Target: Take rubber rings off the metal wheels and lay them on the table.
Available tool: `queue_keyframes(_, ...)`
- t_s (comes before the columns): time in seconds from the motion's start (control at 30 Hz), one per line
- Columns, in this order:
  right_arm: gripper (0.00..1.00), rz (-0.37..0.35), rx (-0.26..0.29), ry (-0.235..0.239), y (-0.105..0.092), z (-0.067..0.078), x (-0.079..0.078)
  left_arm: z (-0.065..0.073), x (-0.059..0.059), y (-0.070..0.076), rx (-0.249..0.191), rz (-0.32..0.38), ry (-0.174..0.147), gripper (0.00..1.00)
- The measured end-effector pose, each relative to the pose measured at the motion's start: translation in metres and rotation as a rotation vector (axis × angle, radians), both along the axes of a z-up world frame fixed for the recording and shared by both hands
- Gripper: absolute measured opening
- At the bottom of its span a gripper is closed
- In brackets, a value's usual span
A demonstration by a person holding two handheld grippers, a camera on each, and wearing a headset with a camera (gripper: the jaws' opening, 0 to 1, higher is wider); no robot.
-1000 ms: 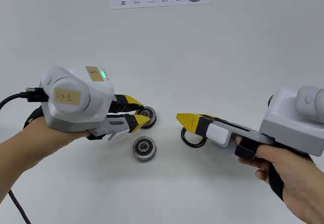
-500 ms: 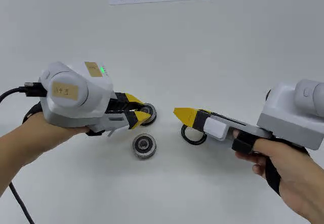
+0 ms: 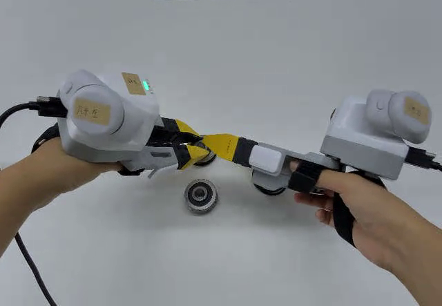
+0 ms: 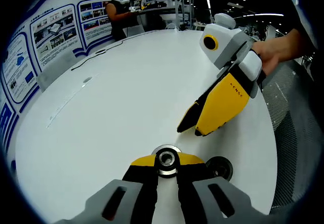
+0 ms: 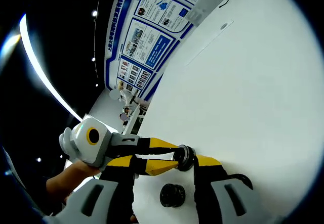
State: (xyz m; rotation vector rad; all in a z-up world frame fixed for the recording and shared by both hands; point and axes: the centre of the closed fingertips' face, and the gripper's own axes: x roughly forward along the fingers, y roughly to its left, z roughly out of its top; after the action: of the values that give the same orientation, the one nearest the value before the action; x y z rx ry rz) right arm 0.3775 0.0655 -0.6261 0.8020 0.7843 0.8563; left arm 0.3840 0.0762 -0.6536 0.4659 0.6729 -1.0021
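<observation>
The left hand-held gripper (image 3: 193,150) has its jaws clamped on a metal wheel (image 4: 167,159), pinching it by the rim with the hub face turned outward, and that looks deliberate: the wheel is pinned low over the white desk (image 3: 276,78) so the other tool can work on it. In comes the right hand-held gripper (image 4: 193,129) from the opposite side, yellow tips aimed straight at the held wheel, close to it but from the left gripper view not quite touching. In the right gripper view its jaws stand a little apart with bare desk showing between them and nothing in them, the gap roughly wheel-sized, which suggests it is lining up to catch the rubber tyre on that wheel and peel it away. Whether the ring on the clamped wheel has begun to lift cannot be told, since the left jaws cover most of its edge. A second wheel (image 3: 200,195) lies flat on the desk just in front of the pair, dark rubber around it, waiting its turn. One loose rubber ring (image 3: 269,188) already lies on the desk, half hidden under the body of the right tool, so by the look of things one is off and two remain. The tricky bit ahead: hooking thin rubber without knocking the wheel out of the left grip
</observation>
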Motion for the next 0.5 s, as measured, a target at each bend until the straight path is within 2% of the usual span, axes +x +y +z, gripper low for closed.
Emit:
queue_keyframes(0.2, 0.51, 0.015, 0.001, 0.043, 0.011, -0.009, 0.002, 0.000, 0.000, 0.000, -0.001, -0.012, -0.002, 0.13)
queue_keyframes(0.5, 0.50, 0.023, 0.003, 0.060, 0.014, -0.012, 0.000, -0.001, 0.000, 0.000, 0.001, -0.024, -0.004, 0.13)
